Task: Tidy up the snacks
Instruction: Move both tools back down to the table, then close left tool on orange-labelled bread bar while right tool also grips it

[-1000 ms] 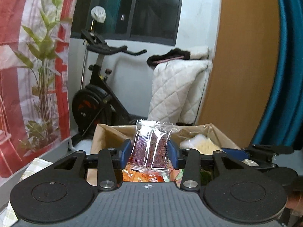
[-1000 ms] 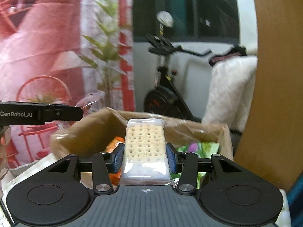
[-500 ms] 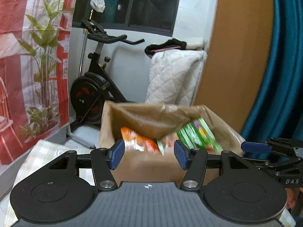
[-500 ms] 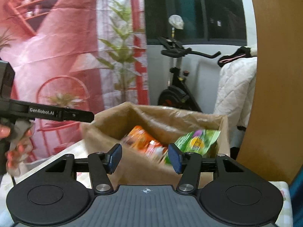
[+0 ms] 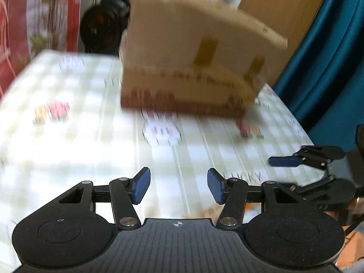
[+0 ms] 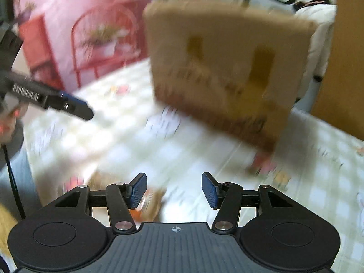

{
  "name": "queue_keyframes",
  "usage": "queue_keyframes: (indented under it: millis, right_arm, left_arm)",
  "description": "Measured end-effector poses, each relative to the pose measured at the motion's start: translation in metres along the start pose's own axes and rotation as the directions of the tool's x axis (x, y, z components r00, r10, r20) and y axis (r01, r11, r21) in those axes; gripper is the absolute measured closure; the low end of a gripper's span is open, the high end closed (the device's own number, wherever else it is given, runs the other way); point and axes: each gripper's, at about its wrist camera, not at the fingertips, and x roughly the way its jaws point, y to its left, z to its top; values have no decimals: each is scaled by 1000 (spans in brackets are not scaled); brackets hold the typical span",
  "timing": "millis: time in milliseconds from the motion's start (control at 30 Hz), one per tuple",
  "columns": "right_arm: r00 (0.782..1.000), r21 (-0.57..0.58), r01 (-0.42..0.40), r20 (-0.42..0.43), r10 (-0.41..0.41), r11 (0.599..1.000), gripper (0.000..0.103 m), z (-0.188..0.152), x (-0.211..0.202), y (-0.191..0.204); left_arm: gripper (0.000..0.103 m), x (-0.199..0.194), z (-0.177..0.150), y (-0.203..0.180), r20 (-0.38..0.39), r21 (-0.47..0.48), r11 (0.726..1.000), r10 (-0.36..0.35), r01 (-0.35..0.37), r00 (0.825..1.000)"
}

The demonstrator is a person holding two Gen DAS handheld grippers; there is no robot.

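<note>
Cardboard box (image 5: 193, 54) on checked tablecloth (image 5: 68, 136) (blurred), exercise bike (image 5: 102, 26) behind.

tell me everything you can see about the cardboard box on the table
The brown cardboard box stands upright on the pale checked tablecloth, near its far edge. Two darker yellowish tape strips run down its near face, with blurred reddish print along the bottom. From this low angle its contents are hidden. Motion blur softens every detail. Nothing visibly touches it but the cloth; neither claw is in contact with it.

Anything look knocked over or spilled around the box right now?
Nothing stands out. The cardboard box stands upright on the checked tablecloth. Snack packets near the right gripper are too blurred to judge.
</note>
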Motion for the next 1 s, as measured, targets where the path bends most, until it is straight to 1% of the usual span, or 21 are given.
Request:
queue_keyframes:
  millis: [67,167,333,367,600,867,1000]
  right_arm:
    - [999,-16,-30,-20,30,999,53,-8,4,9]
    - [998,-25,-54,-43,53,998,53,-10,8,18]
    - [994,-28,-83,-72,81,996,53,-6,23,18]
    - [993,-28,-88,-77,86,996,53,-7,25,15]
    - [990,3,-109,-89,108,994,53,-10,35,11]
    - [988,13,-123,-89,124,992,54,-11,41,11]
    - [989,11,-119,-90,120,993,57,-9,43,11]
  left_arm:
    - [46,6,-7,-3,-26,5,1000,-13,14,1000]
    - [46,13,-17,-6,-62,-1,999,-43,44,997]
    - [46,25,-22,-6,-126,-37,995,-97,93,987]
    - [46,25,-27,-7,-134,-42,995,-101,96,986]
    - [45,34,-35,-7,-184,-89,992,-107,92,977]
    - [45,48,-36,-4,-215,-171,982,-118,81,969]
    - [47,54,-37,-4,-199,-187,980,-109,71,974]
